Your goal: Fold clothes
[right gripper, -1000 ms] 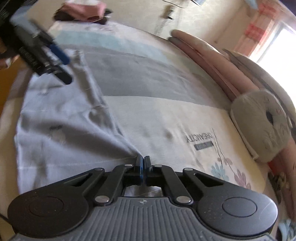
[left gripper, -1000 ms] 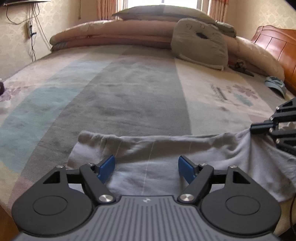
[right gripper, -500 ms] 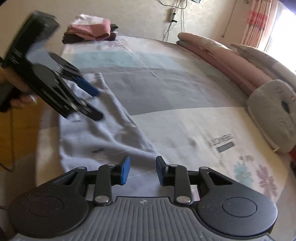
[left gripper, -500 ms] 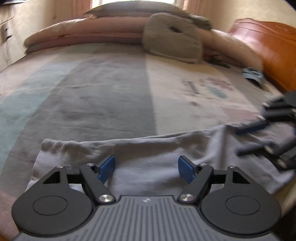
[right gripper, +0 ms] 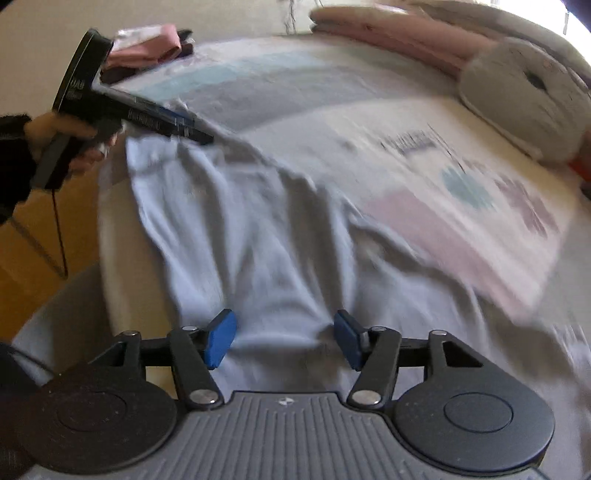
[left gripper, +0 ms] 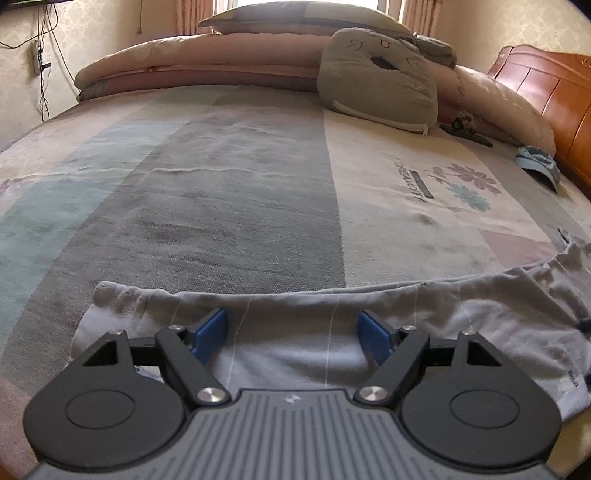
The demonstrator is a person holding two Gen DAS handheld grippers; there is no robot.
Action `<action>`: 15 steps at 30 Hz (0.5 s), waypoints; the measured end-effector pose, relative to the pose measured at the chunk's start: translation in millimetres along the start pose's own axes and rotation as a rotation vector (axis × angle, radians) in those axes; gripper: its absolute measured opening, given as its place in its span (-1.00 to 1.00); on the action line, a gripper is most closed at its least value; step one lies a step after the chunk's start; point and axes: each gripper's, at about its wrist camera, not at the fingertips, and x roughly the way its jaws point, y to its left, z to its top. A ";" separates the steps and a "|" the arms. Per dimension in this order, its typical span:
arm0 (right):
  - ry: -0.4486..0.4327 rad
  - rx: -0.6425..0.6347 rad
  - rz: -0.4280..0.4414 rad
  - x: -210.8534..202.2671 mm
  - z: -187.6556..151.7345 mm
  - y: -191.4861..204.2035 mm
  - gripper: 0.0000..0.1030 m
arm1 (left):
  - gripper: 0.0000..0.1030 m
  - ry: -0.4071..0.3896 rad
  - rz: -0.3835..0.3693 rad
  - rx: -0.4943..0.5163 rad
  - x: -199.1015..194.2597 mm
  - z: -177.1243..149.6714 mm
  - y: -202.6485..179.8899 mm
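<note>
Left tongs (left gripper: 293, 332) released, spread wide over the grey garment (left gripper: 295, 354) at the bed (left gripper: 240, 192) edge; grey cushion (left gripper: 380, 92) far ahead right. Right tongs (right gripper: 280, 341) released above the same garment (right gripper: 251, 240), blurred; pink clothes pile (right gripper: 147, 51) far ahead left, past the left tongs (right gripper: 184, 127).

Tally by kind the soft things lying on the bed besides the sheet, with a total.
Light grey garment spread along the near edge: 1
Grey plush cat-face cushion: 1
Rolled pink quilt along the far side: 1
Grey pillow on top of the quilt: 1
Pile of folded pink and dark clothes: 1
Total: 5
</note>
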 end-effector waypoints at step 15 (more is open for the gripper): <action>-0.003 0.341 -0.294 -68.0 -95.3 -70.6 0.57 | 0.60 0.054 -0.023 0.064 -4.8 -5.5 -49.4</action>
